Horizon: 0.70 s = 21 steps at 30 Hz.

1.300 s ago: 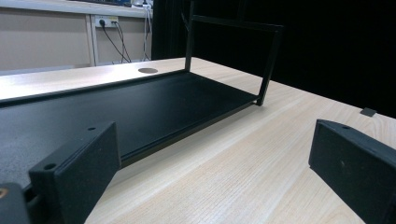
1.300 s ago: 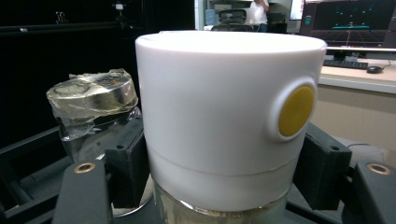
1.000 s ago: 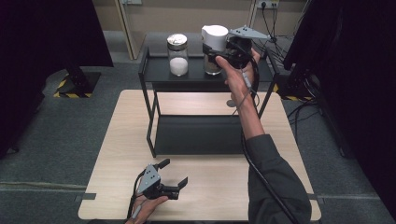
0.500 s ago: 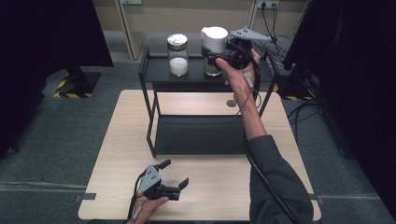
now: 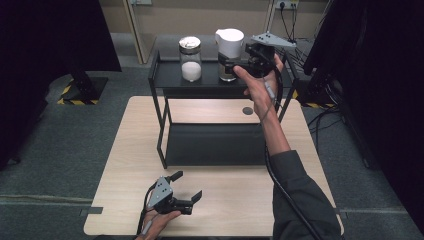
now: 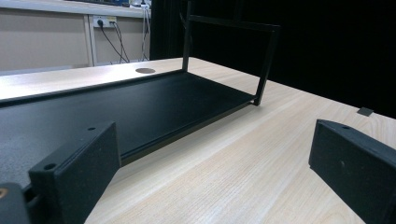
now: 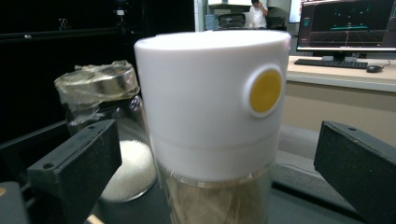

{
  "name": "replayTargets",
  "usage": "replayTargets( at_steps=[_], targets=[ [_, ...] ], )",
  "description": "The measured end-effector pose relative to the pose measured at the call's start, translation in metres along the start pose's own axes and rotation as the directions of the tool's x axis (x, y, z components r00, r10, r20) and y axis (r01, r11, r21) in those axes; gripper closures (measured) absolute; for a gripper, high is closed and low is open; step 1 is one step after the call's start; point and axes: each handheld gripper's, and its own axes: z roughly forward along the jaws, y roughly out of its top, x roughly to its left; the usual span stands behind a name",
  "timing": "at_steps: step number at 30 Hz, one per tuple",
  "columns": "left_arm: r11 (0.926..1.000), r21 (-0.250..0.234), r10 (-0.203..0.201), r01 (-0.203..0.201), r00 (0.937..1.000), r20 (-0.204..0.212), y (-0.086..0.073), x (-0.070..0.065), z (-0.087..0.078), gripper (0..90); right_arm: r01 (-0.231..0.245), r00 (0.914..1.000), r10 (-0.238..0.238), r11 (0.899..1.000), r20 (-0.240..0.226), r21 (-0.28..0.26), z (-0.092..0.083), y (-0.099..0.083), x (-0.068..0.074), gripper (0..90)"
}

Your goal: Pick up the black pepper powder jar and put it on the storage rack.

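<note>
on top shelf, right gripper (image 5: pixel 239 64) jaws just opened wide round white-lidded jar (image 5: pixel 229 46), not gripping.

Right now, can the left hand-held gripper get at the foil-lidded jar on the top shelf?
Probably not without a long reach: the left hand-held gripper rests open at the table's near edge, while the foil-lidded jar stands on the rack's top shelf at the far side.

Looks like a lab: black curtains (image 5: pixel 45 60) hang at nine and three o'clock, hazard tape (image 5: pixel 67 95) marks the grey floor, and a monitor (image 7: pixel 348 23) and keyboard (image 7: pixel 329 63) sit on a desk beyond.
</note>
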Motion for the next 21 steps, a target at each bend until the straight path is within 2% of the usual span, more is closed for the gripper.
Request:
replayTargets(
  at_steps=[3,11,21],
  targets=[
    [1.0000,0.002,0.004,-0.004,1.0000,0.001,0.000,0.000,0.000,1.4,-0.001,1.0000,0.001,1.000,0.006,-0.003,-0.005,-0.004,0.001,0.6],
    [1.0000,0.002,0.004,-0.004,1.0000,0.001,0.000,0.000,0.000,1.4,-0.019,0.9993,0.018,0.999,-0.032,-0.029,-0.024,-0.016,-0.004,0.5],
    [1.0000,-0.006,0.005,-0.005,0.9999,-0.009,0.000,0.000,-0.001,1.4,0.006,0.9958,-0.011,0.998,-0.091,-0.058,-0.052,-0.042,-0.003,0.4]
  ],
)
